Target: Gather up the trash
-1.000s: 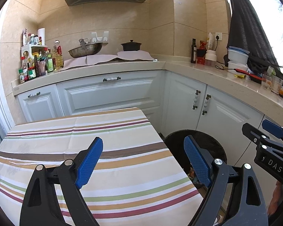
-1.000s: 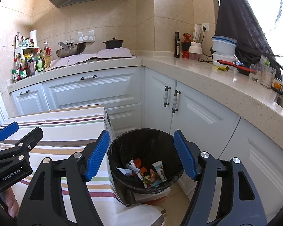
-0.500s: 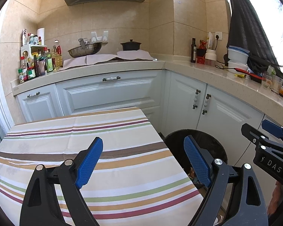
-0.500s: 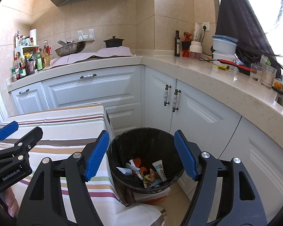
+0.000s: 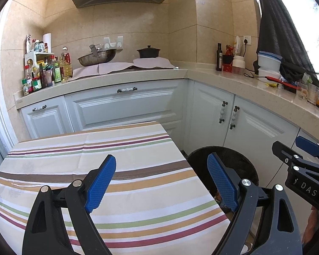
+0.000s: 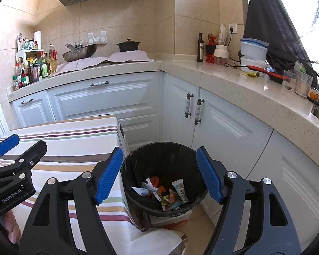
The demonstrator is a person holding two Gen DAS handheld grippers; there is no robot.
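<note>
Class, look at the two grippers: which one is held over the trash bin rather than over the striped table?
The right gripper: its open jaws frame the black-lined trash bin with wrappers inside. The left gripper, also open and empty, sits over the striped tablecloth.

The round black-lined trash bin stands open-topped, boxed in by the striped-cloth desk on its left and white cabinet doors behind and right. Wrappers fill only its bottom.
</note>
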